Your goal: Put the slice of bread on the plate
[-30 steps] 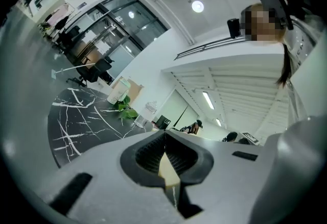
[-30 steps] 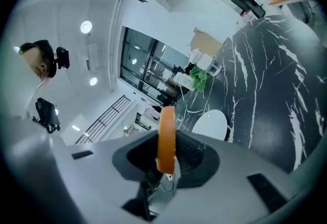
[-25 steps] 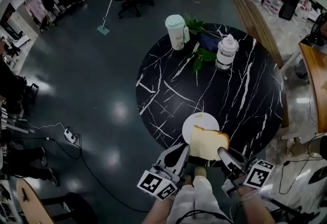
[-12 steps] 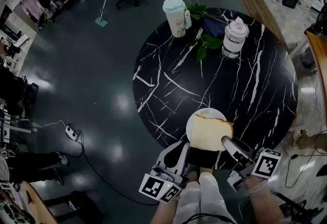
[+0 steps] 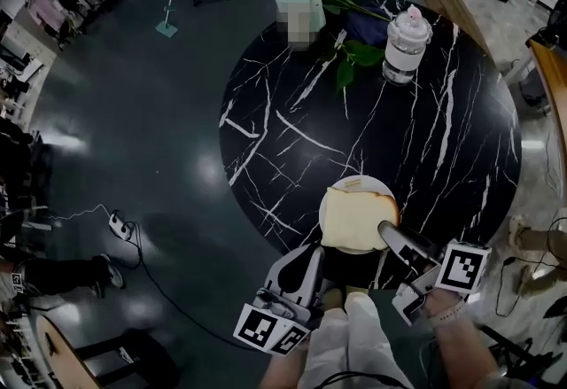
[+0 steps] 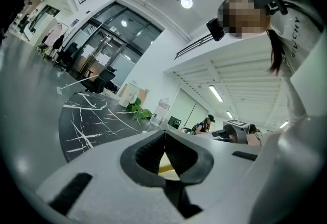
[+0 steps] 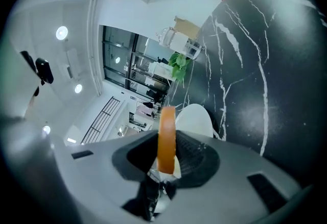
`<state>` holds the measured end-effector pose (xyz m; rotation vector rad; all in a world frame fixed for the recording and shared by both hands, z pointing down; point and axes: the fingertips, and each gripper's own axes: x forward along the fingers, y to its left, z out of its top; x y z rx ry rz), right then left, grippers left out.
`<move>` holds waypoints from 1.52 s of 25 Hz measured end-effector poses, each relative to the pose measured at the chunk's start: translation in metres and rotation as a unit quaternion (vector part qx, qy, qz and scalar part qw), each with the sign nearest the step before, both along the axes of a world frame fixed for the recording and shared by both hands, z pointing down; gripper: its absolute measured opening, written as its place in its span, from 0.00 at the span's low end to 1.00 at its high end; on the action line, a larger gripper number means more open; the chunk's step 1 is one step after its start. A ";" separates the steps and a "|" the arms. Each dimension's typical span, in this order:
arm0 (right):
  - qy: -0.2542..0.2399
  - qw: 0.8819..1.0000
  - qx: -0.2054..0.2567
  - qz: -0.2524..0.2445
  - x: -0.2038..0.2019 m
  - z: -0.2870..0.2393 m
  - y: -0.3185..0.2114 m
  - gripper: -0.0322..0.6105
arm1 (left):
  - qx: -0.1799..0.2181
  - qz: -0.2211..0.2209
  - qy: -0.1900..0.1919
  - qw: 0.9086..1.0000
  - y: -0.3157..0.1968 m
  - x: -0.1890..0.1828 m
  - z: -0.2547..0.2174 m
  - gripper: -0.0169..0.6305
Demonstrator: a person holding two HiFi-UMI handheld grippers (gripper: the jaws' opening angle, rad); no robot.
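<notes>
- Fingers of the right gripper point(image 5: 386, 230) clamp the bread point(image 5: 353, 217) over the plate point(image 5: 361, 180), near edge of the tabletop point(image 5: 425, 139).
- Left gripper point(image 5: 312, 256): fingers together, empty.
- Setting down and release remain.

head: high, steep down on marble table point(image 5: 443, 157) | left gripper view: low, level across it | right gripper view: rolled, close to plate point(image 7: 196, 118) | shared: table

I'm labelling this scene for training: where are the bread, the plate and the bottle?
bread point(image 5: 354, 221), head view, middle of the slice's top face.
plate point(image 5: 372, 182), head view, bare white rim beyond the bread.
bottle point(image 5: 402, 52), head view, its clear body below the cap.
</notes>
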<state>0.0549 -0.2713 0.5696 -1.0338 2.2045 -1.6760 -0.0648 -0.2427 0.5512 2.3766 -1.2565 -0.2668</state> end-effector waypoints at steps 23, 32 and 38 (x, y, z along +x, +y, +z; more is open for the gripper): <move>0.170 0.984 0.056 -0.024 0.007 0.010 -0.008 0.21 | -0.005 0.000 0.050 0.999 0.010 0.007 -0.004 0.04; 0.253 0.961 0.106 -0.036 0.011 0.009 -0.008 0.27 | -0.002 0.000 0.060 0.998 0.012 0.006 -0.009 0.04; 0.317 0.934 0.155 -0.049 0.013 0.008 -0.009 0.36 | -0.006 0.002 0.061 0.998 0.016 0.008 -0.006 0.04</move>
